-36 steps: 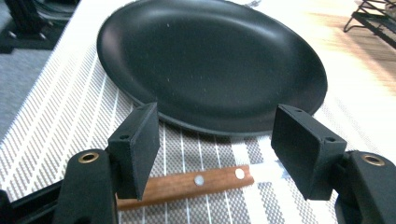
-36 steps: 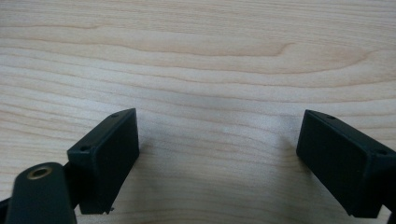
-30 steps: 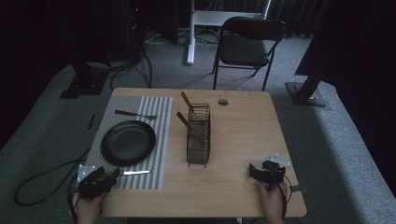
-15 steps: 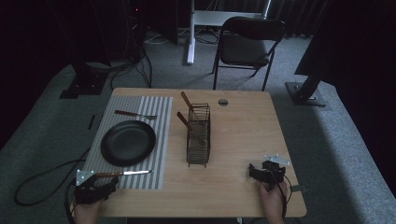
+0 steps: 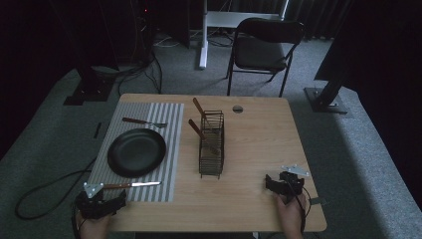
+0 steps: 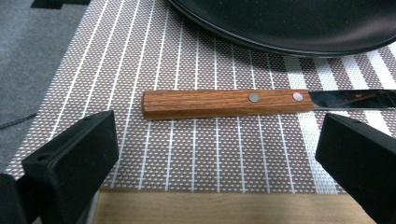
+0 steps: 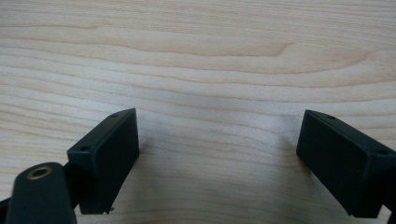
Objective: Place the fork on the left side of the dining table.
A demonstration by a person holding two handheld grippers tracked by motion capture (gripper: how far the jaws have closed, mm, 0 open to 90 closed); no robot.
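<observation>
A: At the near left corner of the table (image 5: 259, 144), the left gripper (image 5: 101, 204) sits just short of the knife (image 5: 130, 184). Its jaws have just been opening and now stand wide, nothing between them.

B: And the knife itself?

A: Flat on the striped placemat (image 5: 169, 149), near its front edge — wooden handle (image 6: 224, 103) toward the left gripper, blade pointing toward the table's middle. In the left gripper view the handle lies crosswise just beyond the jaw tips, apart from both.

B: What's just past it?

A: The black plate (image 5: 136, 152), its rim close to the knife. Beyond the plate lies a fork (image 5: 144, 122), and beside the mat stands a wire basket (image 5: 211, 144) with wooden-handled utensils in it.

B: The other hand?

A: The right gripper (image 5: 283, 185) rests near the front right corner — jaws spread wide over bare wood, holding nothing.
</observation>
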